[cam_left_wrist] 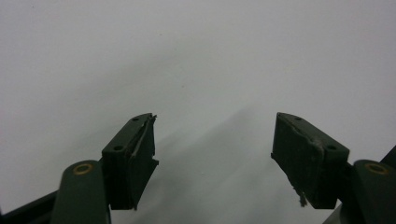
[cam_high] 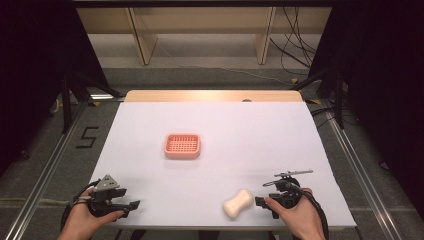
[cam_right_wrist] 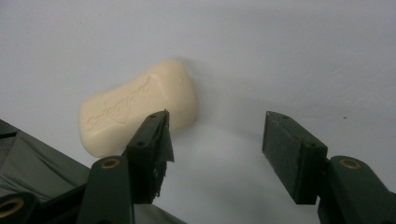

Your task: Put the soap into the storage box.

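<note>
In the high view, both hands come in from the bottom edge and rest low at the near edge of the white table (cam_high: 210,125). The left hand (cam_high: 82,220) holds the left gripper (cam_high: 131,205) near the table's near left corner, and this gripper points to the right, toward the middle of the table. The right hand (cam_high: 295,215) holds the right gripper (cam_high: 260,201) near the near right corner, and it points to the left. Just beside its tips lies a cream bar of soap (cam_high: 237,202), turned at a slant. The pink soap dish (cam_high: 182,146) stands well apart from both grippers, close to the middle of the table.

In the left gripper view, the left gripper (cam_left_wrist: 213,140) has its jaws spread wide. Between them there is only the bare white surface.

In the right gripper view, the right gripper (cam_right_wrist: 215,135) has its jaws apart, and no thing is between them. The soap (cam_right_wrist: 135,105) lies flat on the table, beyond and to the left of the left jaw, which covers a small part of its near edge. I cannot tell if this jaw touches the soap. This view also shows a brand word pressed into the top face of the bar, which the high view is too small to show.
</note>
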`<state>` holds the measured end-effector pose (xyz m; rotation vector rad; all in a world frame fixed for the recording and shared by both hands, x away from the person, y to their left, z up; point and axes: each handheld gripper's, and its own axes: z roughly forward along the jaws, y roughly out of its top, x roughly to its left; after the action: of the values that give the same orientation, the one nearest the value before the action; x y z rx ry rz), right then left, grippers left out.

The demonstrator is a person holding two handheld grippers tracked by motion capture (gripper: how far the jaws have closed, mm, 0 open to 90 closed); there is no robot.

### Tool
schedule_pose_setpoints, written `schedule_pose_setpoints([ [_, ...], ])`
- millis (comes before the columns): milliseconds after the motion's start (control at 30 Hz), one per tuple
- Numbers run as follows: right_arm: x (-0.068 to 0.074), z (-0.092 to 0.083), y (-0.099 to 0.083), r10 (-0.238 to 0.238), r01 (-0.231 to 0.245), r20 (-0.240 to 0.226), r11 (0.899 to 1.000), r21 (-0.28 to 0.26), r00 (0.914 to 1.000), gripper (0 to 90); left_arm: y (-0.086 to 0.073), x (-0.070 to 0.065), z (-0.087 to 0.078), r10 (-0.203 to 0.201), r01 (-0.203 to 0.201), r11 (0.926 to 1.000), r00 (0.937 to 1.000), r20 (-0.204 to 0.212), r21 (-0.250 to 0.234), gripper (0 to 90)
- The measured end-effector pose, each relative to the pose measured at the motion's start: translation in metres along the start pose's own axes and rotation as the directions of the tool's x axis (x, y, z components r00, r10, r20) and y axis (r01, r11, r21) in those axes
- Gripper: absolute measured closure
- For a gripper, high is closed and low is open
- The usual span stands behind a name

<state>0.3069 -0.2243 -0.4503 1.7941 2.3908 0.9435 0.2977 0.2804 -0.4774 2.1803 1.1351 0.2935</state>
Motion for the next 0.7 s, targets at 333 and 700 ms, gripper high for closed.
schedule_pose_setpoints([
  [333, 0.028, 0.002, 0.019, 0.153, -0.159, 0.086, 0.984, 0.075, 0.9845, 43.3, -0.001, -0.001, -0.002, 0.015, -0.014, 0.9999, 0.9999, 0.007, -0.003, 29.6],
  [700, 0.042, 0.017, 0.029, 0.203, -0.213, 0.085, 0.967, 0.14, 0.9755, 47.0, 0.0, -0.002, 0.0, 0.005, -0.005, 0.9999, 0.9999, 0.009, -0.011, 29.5],
])
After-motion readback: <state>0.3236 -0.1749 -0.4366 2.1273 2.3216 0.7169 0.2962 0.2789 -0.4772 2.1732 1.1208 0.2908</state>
